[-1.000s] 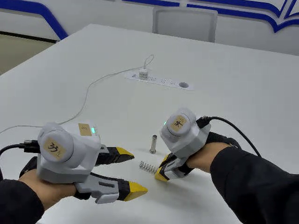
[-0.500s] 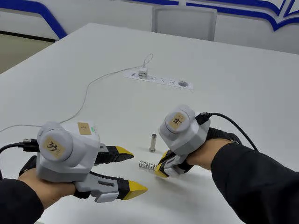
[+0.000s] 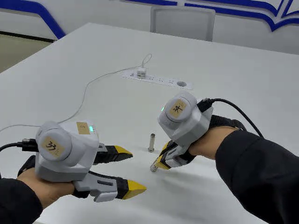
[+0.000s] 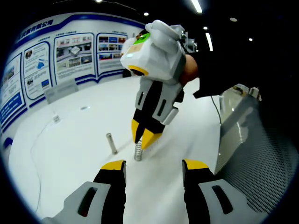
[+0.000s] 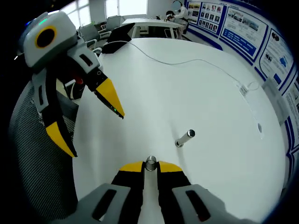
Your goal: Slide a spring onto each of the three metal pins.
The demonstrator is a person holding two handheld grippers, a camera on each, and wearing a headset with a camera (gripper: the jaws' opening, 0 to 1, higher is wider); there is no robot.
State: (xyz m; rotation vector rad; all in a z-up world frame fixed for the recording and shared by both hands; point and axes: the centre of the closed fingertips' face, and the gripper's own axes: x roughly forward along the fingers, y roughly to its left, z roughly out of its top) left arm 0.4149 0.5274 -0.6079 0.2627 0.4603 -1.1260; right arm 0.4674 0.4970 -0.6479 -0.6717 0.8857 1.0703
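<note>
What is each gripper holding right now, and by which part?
The right gripper pinches the spring by its upper end; the left gripper is open, empty.

Top end of spring [image 3: 153, 166] is hiding betw. jaws of right gripper [image 3: 161, 164]. Head view's top edge is cutting off chair [image 3: 182, 21]. Txt on wall posters [image 4: 70, 53] is reading too small to tell.

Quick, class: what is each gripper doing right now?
Left gripper: open, empty.
Right gripper: shut on the spring.
</note>
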